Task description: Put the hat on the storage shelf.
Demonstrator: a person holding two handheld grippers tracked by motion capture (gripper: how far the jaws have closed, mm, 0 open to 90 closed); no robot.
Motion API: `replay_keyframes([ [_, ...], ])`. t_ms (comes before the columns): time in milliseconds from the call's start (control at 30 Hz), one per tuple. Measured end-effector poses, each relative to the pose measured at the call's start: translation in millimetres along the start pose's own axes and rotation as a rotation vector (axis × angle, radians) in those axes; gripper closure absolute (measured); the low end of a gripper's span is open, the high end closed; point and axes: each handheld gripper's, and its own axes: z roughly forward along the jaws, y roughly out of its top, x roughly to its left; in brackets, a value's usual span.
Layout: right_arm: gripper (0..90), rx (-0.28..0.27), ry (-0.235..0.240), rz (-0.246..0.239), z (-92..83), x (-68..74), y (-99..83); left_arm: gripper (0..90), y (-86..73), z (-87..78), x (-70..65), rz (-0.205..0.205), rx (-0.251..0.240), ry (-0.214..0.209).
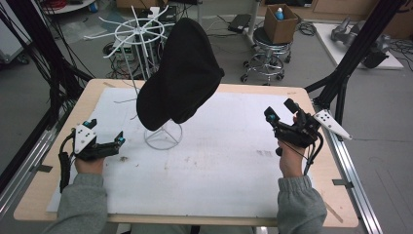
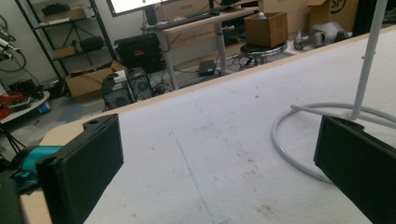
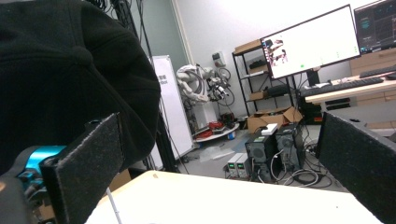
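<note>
One black cap (image 1: 180, 78) hangs on one white wire stand (image 1: 163, 137) near the middle of the white mat (image 1: 219, 165), and I count two grippers. My left gripper (image 1: 113, 144) rests low at the mat's left side, jaws spread wide, holding nothing, just beside the stand's ring base (image 2: 299, 140). My right gripper (image 1: 278, 111) is raised at the right, jaws also wide apart and empty, aimed toward the cap.

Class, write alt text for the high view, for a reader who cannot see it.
A black cap hangs on a white wire rack standing on a white-covered table. A person in grey sleeves holds the left gripper and right gripper, both open and empty, at either side.
</note>
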Motion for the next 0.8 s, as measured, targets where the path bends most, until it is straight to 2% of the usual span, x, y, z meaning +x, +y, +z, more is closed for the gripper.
replay_keyframes([
  [300, 0.6, 0.029, -0.001, -0.040, -0.5, 3.7, -0.5, 1.7, 0.6, -0.9, 0.2, 0.002, -0.003, -0.006],
  [667, 0.6, 0.048, -0.019, -0.040, -2.0, 1.9, -2.0, 1.7, 0.7, -1.0, 0.2, -0.001, -0.006, -0.008],
  [800, 0.6, 0.050, -0.036, -0.023, -7.9, -4.1, -11.4, 1.7, 0.6, -0.9, 0.3, 0.000, -0.003, -0.009],
])
